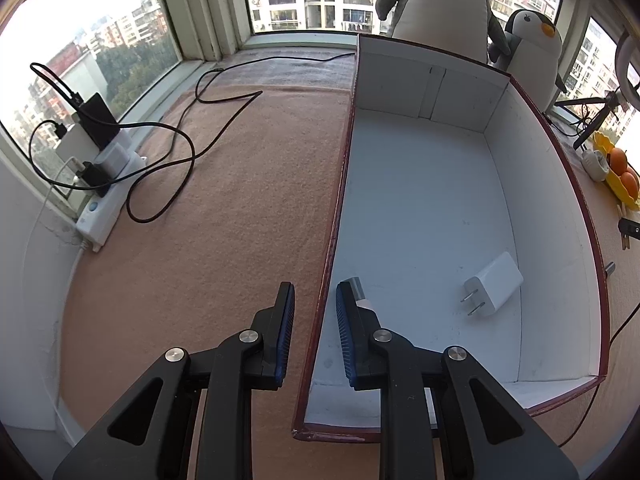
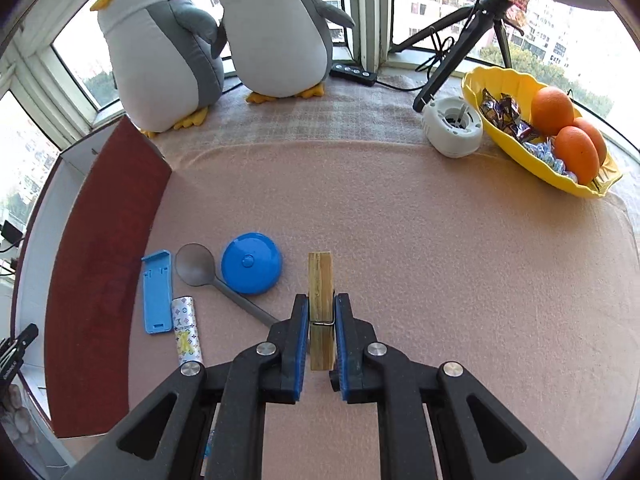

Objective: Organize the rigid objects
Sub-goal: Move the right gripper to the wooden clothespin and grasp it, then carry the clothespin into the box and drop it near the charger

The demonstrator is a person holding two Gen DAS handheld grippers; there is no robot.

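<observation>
Right gripper (image 2: 321, 334) fingers pinching wooden clothespin (image 2: 320, 300) at spring, probably bound for box. Left gripper (image 1: 315, 308) fingers narrowed, straddling box (image 1: 560, 184) wall, likely steadying it. Blue lid (image 2: 251, 263), spoon (image 2: 200, 270) wait on counter (image 2: 440, 260); charger (image 1: 494, 284) already boxed.

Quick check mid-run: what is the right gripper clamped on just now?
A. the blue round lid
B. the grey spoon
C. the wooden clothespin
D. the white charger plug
C: the right gripper has its jaws pressed on both sides of the wooden clothespin, while the grey spoon and blue round lid lie free on the cloth.
</observation>
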